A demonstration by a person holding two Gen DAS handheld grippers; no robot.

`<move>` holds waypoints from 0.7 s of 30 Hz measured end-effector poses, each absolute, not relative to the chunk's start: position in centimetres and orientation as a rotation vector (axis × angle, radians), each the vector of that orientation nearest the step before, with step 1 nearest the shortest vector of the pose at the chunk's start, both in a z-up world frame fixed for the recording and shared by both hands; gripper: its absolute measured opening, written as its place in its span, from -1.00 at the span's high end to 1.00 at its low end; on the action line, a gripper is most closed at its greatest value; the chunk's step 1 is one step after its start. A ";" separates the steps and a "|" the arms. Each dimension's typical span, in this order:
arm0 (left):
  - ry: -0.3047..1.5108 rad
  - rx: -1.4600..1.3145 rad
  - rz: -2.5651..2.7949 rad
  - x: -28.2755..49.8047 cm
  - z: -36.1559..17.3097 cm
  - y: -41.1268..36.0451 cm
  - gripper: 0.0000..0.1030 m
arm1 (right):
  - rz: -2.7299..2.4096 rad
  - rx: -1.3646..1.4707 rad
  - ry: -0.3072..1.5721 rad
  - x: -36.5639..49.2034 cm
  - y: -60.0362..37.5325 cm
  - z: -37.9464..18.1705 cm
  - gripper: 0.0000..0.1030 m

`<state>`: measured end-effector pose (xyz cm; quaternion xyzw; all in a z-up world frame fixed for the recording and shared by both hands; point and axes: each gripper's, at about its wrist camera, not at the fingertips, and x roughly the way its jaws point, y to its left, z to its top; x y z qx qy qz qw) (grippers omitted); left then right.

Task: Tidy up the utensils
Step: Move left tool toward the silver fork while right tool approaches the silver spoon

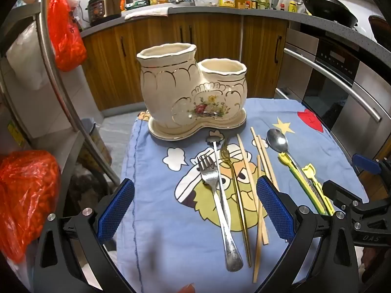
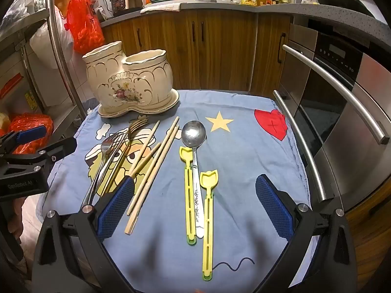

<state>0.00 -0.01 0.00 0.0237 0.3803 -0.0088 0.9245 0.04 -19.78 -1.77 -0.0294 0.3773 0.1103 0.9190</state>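
Observation:
A cream ceramic two-cup utensil holder (image 1: pixel 193 90) (image 2: pixel 129 80) stands at the far left of a blue cartoon cloth (image 1: pixel 171 244) (image 2: pixel 244 151). Both cups look empty. In front of it lie a silver fork (image 1: pixel 216 195) (image 2: pixel 105 151), a gold fork (image 1: pixel 234 190) (image 2: pixel 133 131), several wooden chopsticks (image 1: pixel 261 171) (image 2: pixel 156 161), a steel spoon (image 1: pixel 277 140) (image 2: pixel 194 131) and two yellow plastic sticks (image 1: pixel 315 185) (image 2: pixel 209 207). My left gripper (image 1: pixel 195 210) is open and empty above the forks. My right gripper (image 2: pixel 195 207) is open and empty above the spoon handle and yellow sticks.
Wooden cabinets (image 1: pixel 207 48) and a counter with bottles and a rice cooker (image 1: pixel 105 7) stand behind. An oven with steel handles (image 2: pixel 342 102) is on the right. A metal rack with red bags (image 1: pixel 66 26) is on the left.

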 end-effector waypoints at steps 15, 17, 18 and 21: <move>0.784 0.051 -0.019 0.0 0.0 0.0 -0.93 | 0.229 -0.060 0.781 0.0 -19.8 -2.0 -0.90; 0.784 0.051 -0.018 0.0 0.0 0.0 -0.93 | 0.230 -0.058 0.781 -0.1 -19.8 -2.1 -0.90; 0.785 0.051 -0.019 0.0 0.0 0.0 -0.93 | 0.230 -0.057 0.782 0.0 -19.8 -2.1 -0.90; 0.788 0.055 -0.020 0.0 -0.1 -0.2 -0.93 | 0.229 -0.050 0.788 0.1 -19.9 -2.2 -0.90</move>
